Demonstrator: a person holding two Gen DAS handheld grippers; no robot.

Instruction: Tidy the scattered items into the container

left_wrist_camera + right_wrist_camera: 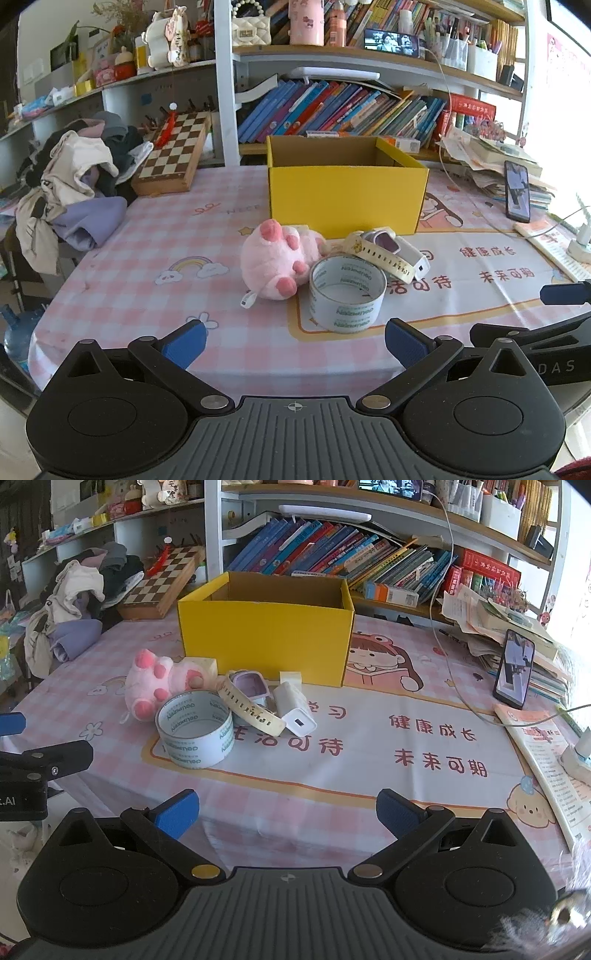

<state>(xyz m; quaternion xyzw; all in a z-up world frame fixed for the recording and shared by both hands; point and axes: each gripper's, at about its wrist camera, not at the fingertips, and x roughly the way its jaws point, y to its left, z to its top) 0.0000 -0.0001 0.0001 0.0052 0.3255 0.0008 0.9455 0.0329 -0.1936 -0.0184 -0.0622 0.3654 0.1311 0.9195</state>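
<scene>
So far nothing is sitting in the yellow box, as far as its inside shows: the plush toy, tape roll, watch and charger are lying clustered at twelve o'clock of the left gripper, both it and the right gripper gaping wide, holding nothing

Large red Chinese characters, 健康成长 and 未来可期, were printed on the bench cover. A repeated brand word, too distorted to be read, was printed on the tape roll. "DAS" was marked on the right hand-held gripper.
</scene>
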